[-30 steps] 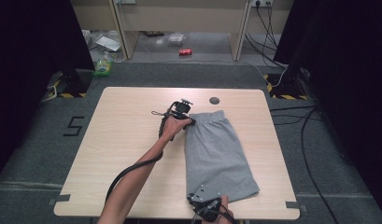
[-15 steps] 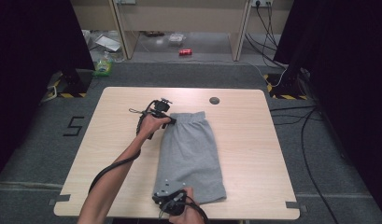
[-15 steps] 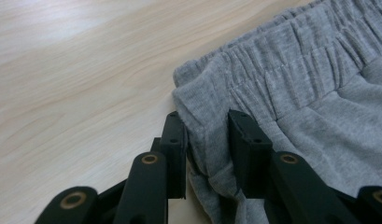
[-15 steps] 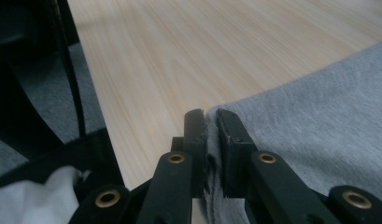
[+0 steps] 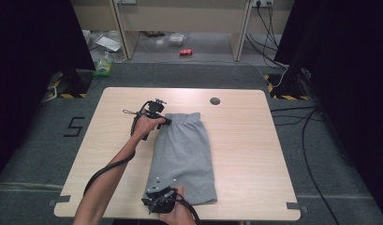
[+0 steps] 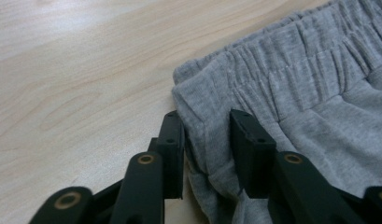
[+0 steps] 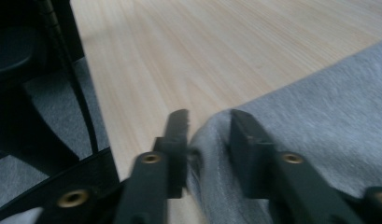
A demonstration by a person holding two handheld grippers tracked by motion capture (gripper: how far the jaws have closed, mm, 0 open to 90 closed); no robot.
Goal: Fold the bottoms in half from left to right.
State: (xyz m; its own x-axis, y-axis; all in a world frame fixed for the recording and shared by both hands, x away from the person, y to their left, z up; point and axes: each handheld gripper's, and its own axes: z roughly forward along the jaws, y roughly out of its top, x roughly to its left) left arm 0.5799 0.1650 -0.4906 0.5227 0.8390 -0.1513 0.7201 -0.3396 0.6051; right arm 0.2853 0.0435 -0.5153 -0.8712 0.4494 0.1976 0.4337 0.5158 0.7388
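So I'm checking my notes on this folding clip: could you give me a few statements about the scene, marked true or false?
1. The left tool grips the grey shorts at the waistband corner. True.
2. The shorts hang half off the table. False: they lie fully on it.
3. The right tool has fabric between its jaws. True.
4. The shorts are blue denim. False: grey jersey with an elastic waistband.
5. A red can lies on the floor beyond the table. True.

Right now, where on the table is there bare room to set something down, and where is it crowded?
Bare wood lies right of the grey shorts up to the table edge, apart from a small dark disc near the far edge. Another bare patch runs left of the forearm. The middle is crowded: the left gripper holds the waistband, the right gripper the hem.
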